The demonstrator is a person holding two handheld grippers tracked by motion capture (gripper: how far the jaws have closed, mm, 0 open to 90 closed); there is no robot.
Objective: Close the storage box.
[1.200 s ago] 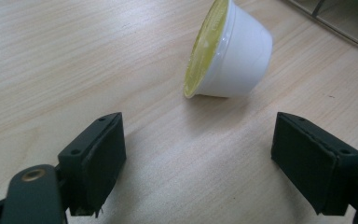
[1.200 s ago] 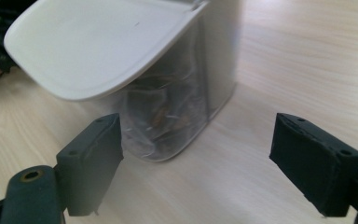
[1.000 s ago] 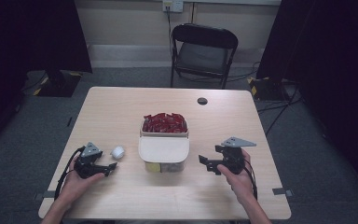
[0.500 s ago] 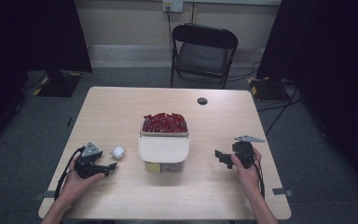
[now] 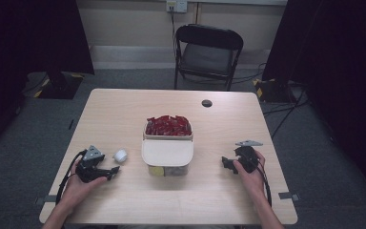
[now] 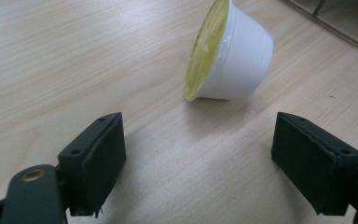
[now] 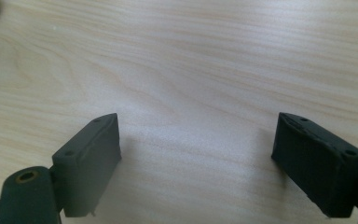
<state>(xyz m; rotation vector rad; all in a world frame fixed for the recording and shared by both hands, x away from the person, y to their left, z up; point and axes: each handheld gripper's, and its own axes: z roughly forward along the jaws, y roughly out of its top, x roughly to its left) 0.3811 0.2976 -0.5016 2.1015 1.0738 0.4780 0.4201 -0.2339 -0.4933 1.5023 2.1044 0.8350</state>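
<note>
A small white pod cup point(image 5: 120, 155) with a yellow foil lid lies on its side on the wooden table point(image 5: 124, 114), left of centre; the left gripper view shows this cup point(image 6: 228, 56) just beyond the jaws. My left gripper point(image 5: 110, 172) point(image 6: 198, 161) rests on the table just short of the cup, open, nothing between its jaws. My right gripper point(image 5: 228, 164) point(image 7: 198, 161) sits low over bare wood at the right, open and empty. A box of red packets point(image 5: 168, 125) stands mid-table, with a cream-lidded clear container point(image 5: 167, 155) holding yellow items in front of it.
A small black round object point(image 5: 207, 103) lies near the table's far edge. A black folding chair point(image 5: 208, 52) stands behind the table. The person's hands and forearms come in from the near edge.
My right gripper has moved right and down toward the table surface. The left gripper and the cup have stayed put.
</note>
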